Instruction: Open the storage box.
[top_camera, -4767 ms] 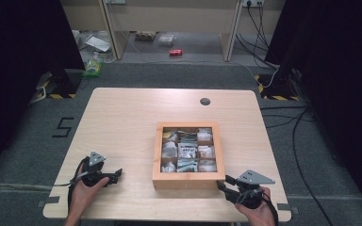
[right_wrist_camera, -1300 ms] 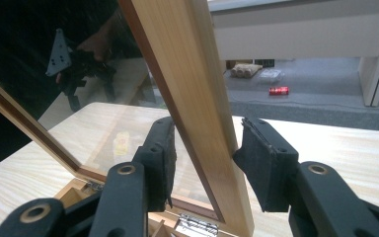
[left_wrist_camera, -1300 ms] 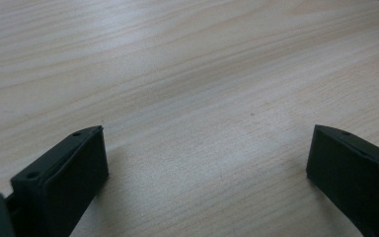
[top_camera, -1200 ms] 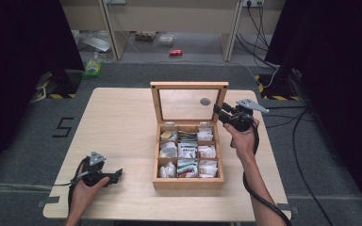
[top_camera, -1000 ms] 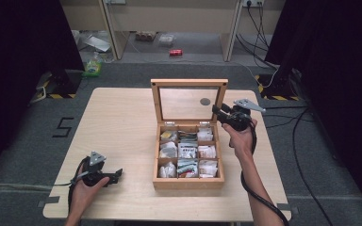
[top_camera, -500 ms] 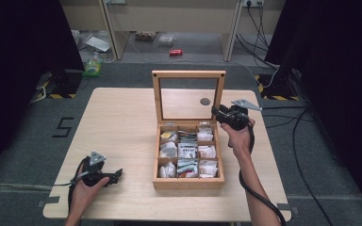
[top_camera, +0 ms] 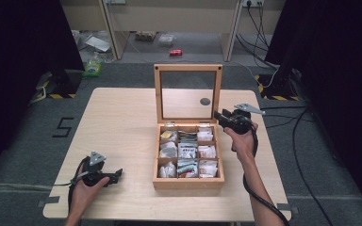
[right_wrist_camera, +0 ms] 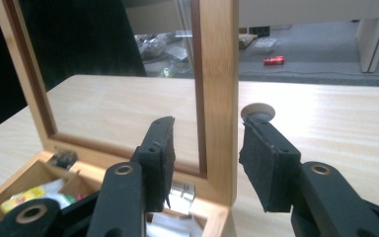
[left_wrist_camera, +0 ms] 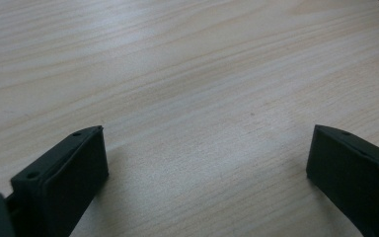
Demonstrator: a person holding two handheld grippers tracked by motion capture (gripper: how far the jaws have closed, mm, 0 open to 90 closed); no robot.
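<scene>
A wooden box (top_camera: 188, 182) of several compartments with tea bags (top_camera: 187, 151) stands on the table. Its glass-paned lid (top_camera: 187, 68) is raised upright at the box's far side. My right gripper (top_camera: 218, 116) is level with the lid's right rail (right_wrist_camera: 219, 89), which stands between its jaws. The jaws have just been opening. The left pad is clear of the wood and the right pad (right_wrist_camera: 256, 158) is close beside it. My left gripper (top_camera: 118, 174) rests open on the table at the front left, with bare wood between its jaws (left_wrist_camera: 207, 143).
A round grommet (top_camera: 205, 101) sits in the table (top_camera: 122, 122) behind the lid. On the floor beyond lie a red can (top_camera: 175, 52) and a green bottle (top_camera: 93, 69). Cables run along the floor at the right.
The box was shut at first with the right gripper at the front right. Over the last second the lid swung from tilted back to upright, with the right gripper beside it. The left gripper stayed put.
</scene>
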